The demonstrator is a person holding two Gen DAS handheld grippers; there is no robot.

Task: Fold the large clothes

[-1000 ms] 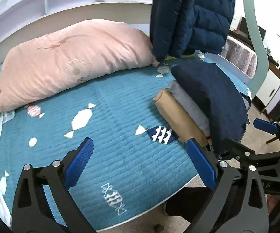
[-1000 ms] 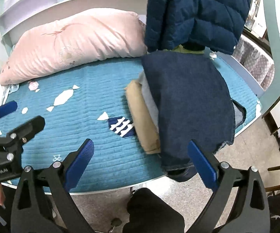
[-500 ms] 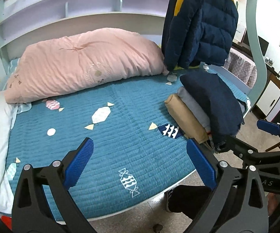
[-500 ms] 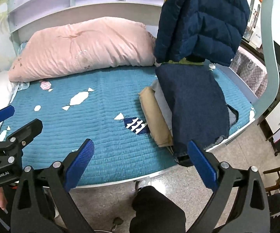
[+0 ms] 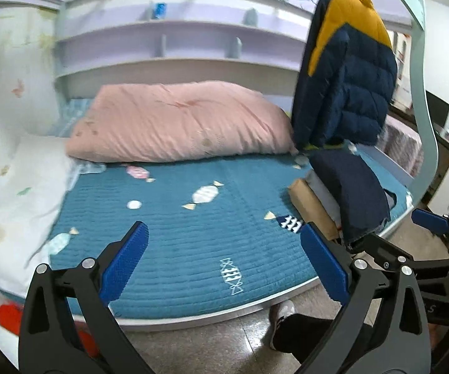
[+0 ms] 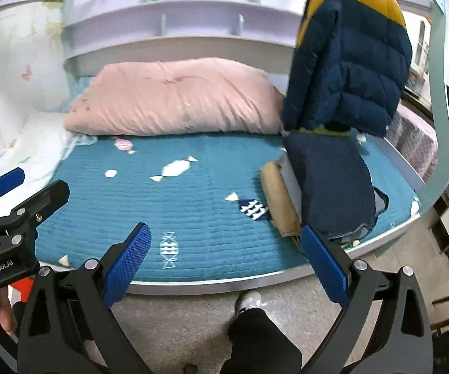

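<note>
Both tools, left tool (image 5: pixel 224 260) & right tool (image 6: pixel 227 260), spread wide, empty, off the bed (image 5: pixel 193 237). Risk: folded stack (image 6: pixel 327 187) overhangs the edge w/ the denim (image 6: pixel 333 180) on top; a bump could tip it.

folded clothes (image 6: pixel 324 184) on bed's (image 6: pixel 193 193) right, pillow (image 6: pixel 174 96) behind

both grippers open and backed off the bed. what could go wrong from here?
1. The dark blue garment tops the folded stack and overhangs the bed edge; a nudge could drag it to the floor.
2. The puffer jacket hangs right above that stack, so reaching for it with the right gripper may topple the folds.
3. The left gripper sits close beside the right; they could collide.
</note>
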